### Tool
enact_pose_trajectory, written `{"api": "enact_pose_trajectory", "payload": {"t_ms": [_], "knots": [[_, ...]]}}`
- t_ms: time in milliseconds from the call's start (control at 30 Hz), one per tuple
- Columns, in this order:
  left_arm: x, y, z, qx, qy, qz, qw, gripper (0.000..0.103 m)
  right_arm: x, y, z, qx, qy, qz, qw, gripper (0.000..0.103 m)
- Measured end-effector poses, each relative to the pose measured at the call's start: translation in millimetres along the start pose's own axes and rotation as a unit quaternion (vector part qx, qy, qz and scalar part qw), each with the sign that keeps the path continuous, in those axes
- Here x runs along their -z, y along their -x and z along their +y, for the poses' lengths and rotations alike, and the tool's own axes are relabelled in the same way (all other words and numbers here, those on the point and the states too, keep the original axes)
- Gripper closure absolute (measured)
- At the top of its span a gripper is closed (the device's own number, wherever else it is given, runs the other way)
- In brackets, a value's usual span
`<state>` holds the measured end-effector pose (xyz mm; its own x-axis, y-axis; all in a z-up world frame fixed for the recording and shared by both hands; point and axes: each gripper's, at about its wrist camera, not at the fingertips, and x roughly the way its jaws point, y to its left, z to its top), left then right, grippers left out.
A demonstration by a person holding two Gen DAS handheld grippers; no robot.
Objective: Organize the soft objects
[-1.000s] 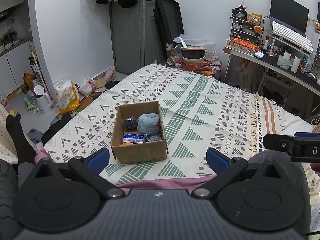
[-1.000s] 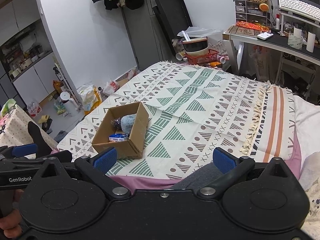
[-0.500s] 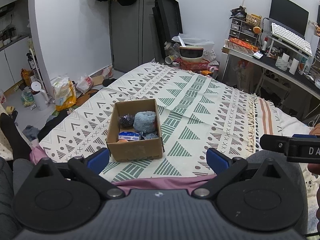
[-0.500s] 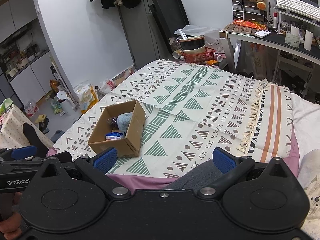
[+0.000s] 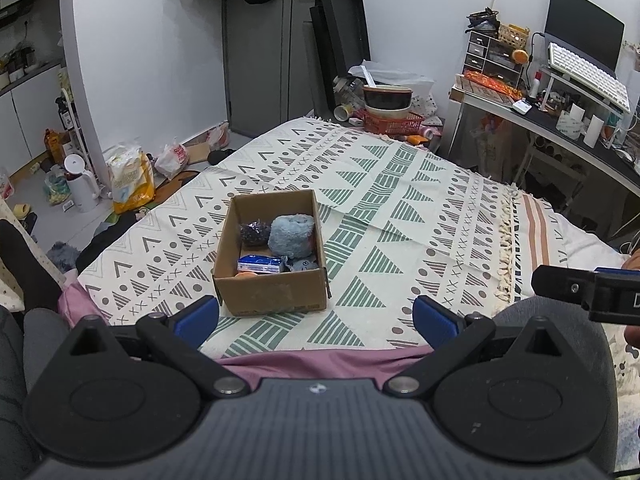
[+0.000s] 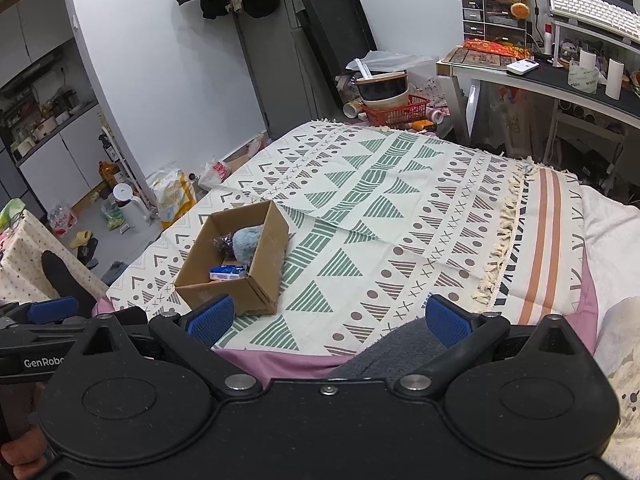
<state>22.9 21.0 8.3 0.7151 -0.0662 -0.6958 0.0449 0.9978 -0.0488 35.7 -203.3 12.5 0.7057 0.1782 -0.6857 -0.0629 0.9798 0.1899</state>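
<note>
1. Left wrist view, far left: a dark sock [image 5: 24, 264] and grey trouser leg sit at the near left edge, beside the patterned blanket [image 5: 400, 200] covering the bed.
2. The cardboard box [image 5: 272, 292] stands on the near left part of the blanket. Compared with a second ago it sits slightly farther and more centred between the fingers, so the camera has drawn back a little; the box itself does not seem to have been moved.
3. Inside the box: a dark crinkly bundle [image 5: 253, 233] at the far left, a fluffy light-blue plush [image 5: 291, 235] to its right, a blue-and-white pack [image 5: 259, 265] in front, a grey-blue soft item [image 5: 301, 265] at the near right, and something orange [image 5: 245, 275] at the near wall.
4. The left gripper [image 5: 316, 316] is released, jaws spread wide, holding nothing, hovering near the box's front.
5. Right wrist view: the right gripper [image 6: 327, 318] is likewise released and empty, set back to the right of the box [image 6: 228, 288].
6. No loose soft object remains on the blanket in either view, then or now. My judgement: the gathering is essentially complete, and both tools backing off suggests a finishing pause rather than another pick.
</note>
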Motion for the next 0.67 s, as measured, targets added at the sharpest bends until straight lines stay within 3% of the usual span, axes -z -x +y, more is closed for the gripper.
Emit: {"api": "enact_pose_trajectory", "payload": {"t_ms": [667], "knots": [[2.7, 6.1, -3.7, 0.009, 0.001, -0.012, 0.9999, 0.001, 2.2, -1.0, 2.1, -0.001, 0.005, 0.003, 1.0, 0.0]]}}
